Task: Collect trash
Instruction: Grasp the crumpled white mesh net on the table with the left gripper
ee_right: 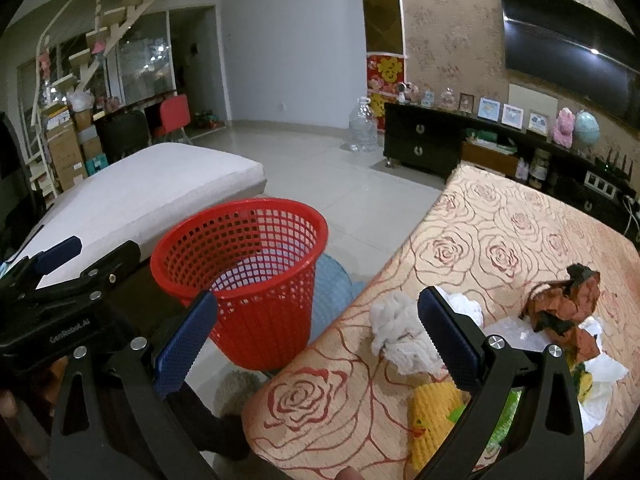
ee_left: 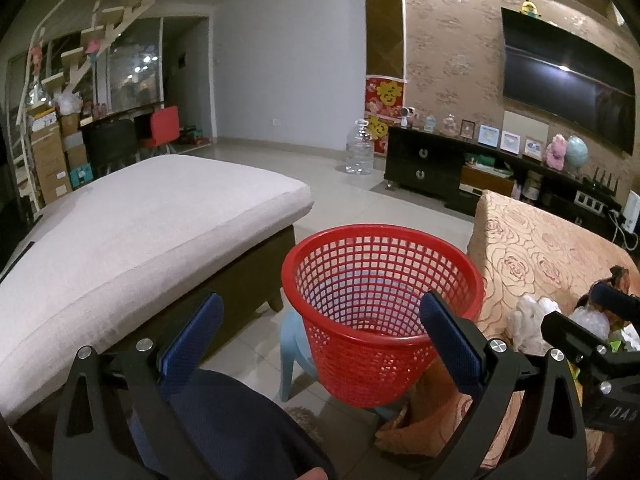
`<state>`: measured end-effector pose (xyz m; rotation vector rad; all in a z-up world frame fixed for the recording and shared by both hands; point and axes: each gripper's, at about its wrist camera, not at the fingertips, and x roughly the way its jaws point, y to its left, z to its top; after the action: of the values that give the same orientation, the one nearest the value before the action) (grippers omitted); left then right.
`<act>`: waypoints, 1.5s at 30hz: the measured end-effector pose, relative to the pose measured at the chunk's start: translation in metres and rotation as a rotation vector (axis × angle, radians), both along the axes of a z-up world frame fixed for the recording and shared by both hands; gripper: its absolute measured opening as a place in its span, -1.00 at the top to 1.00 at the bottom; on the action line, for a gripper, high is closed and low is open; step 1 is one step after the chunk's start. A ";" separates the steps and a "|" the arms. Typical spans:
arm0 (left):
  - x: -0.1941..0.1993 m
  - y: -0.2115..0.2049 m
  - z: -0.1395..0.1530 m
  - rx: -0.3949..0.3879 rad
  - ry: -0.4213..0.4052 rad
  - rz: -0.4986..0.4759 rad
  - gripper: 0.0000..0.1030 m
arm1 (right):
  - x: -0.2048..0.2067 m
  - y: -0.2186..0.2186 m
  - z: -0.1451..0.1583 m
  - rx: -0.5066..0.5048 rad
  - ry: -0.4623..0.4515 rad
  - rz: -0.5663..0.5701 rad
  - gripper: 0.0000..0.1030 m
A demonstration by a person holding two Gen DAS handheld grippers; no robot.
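A red mesh basket (ee_left: 380,280) (ee_right: 244,272) stands on a light blue stool (ee_left: 296,344) between a grey cushion and a rose-patterned table (ee_right: 500,248). Its inside looks empty. Trash lies on the table's near right: a white crumpled tissue (ee_right: 394,328), an orange-and-black crumpled wrapper (ee_right: 564,300), clear plastic (ee_right: 516,330), a yellow wrapper (ee_right: 434,412) and white paper (ee_right: 604,380). My left gripper (ee_left: 320,340) is open, just in front of the basket. My right gripper (ee_right: 316,336) is open at the table's near edge, its right finger beside the tissue. Both hold nothing.
A large grey cushion (ee_left: 132,232) on a dark base fills the left. Beyond lie tiled floor, a water jug (ee_left: 360,148), a dark TV cabinet (ee_left: 440,168) with ornaments and a wall TV (ee_left: 568,80). Boxes and chairs stand under stairs at far left.
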<state>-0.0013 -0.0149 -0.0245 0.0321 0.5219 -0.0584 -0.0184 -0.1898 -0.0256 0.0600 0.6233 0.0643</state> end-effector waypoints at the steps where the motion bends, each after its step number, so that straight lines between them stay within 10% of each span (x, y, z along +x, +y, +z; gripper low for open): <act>1: 0.000 -0.001 0.000 0.002 0.001 -0.006 -0.85 | -0.001 -0.004 0.001 0.001 0.004 -0.008 -0.89; 16: 0.004 -0.036 -0.012 -0.013 0.055 -0.158 -0.85 | -0.035 -0.142 0.022 0.072 0.003 -0.365 -0.89; 40: 0.062 -0.212 -0.061 0.092 0.272 -0.584 -0.82 | -0.054 -0.201 0.011 0.097 0.039 -0.554 -0.89; 45: 0.067 -0.227 -0.076 0.098 0.322 -0.628 -0.31 | -0.058 -0.214 0.007 0.110 0.051 -0.594 -0.89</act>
<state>0.0655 -0.2414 -0.1010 0.2862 0.8212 -0.6605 -0.0763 -0.4036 -0.0187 0.3506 0.6314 -0.4790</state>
